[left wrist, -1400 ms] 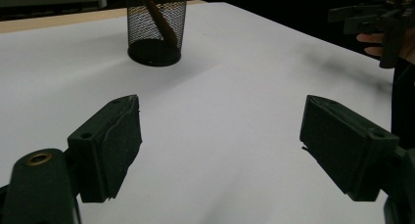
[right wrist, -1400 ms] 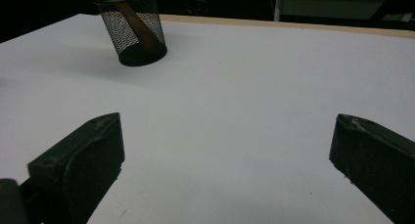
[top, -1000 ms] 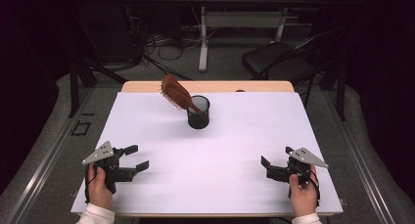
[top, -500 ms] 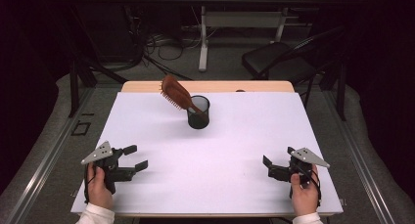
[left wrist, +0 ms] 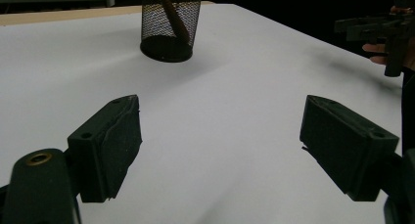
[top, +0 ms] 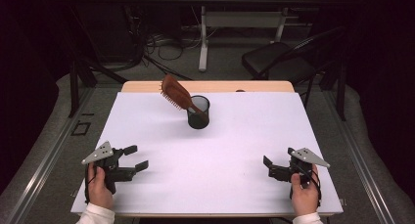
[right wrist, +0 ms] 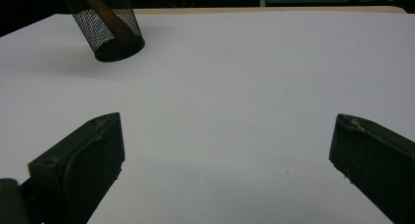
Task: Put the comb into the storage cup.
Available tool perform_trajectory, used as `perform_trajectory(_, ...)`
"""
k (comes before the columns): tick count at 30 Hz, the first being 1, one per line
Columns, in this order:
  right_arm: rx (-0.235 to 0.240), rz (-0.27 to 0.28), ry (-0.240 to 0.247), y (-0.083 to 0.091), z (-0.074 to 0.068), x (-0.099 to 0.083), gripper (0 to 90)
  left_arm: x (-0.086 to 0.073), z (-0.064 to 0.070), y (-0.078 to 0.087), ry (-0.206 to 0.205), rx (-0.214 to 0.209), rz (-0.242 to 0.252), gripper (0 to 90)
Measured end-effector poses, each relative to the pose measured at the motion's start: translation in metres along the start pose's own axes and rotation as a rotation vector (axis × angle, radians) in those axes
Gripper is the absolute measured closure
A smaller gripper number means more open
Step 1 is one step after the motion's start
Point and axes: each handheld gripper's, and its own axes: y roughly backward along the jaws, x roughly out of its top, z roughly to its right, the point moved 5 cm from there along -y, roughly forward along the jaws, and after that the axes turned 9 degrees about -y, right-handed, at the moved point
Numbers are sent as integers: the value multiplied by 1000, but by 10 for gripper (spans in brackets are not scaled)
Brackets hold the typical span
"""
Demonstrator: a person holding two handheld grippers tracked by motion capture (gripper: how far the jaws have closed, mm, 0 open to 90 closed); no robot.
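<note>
A black mesh cup [top: 198, 112] stands upright near the far middle of the white table [top: 244, 136]. A brown hairbrush [top: 176, 93] leans in it, handle down, head tilted to the left. The cup [left wrist: 169, 24] and the brush handle [left wrist: 172, 16] appear ahead in the left gripper view, and the cup [right wrist: 106, 26] at the upper left in the right gripper view. My left gripper [top: 136, 158] rests open near the front left corner, nothing between its jaws. My right gripper [top: 268, 168] sits open near the front right, also holding nothing.
A wooden strip [top: 210, 86] edges the table's far side. Beyond it stand a black folding chair [top: 284, 60], a white desk leg [top: 203, 38] and cables on the floor. The other hand's gripper [left wrist: 379, 31] appears at the far right of the left gripper view.
Both grippers stay almost still; the right one has drifted slightly toward the front edge. The cup and brush have not moved.
</note>
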Motion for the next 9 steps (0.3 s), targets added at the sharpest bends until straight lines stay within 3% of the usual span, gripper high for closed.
perform_trajectory(9,-3,-9,-10,1,0,0,0,-1,-1,0,6,-1,1,157)
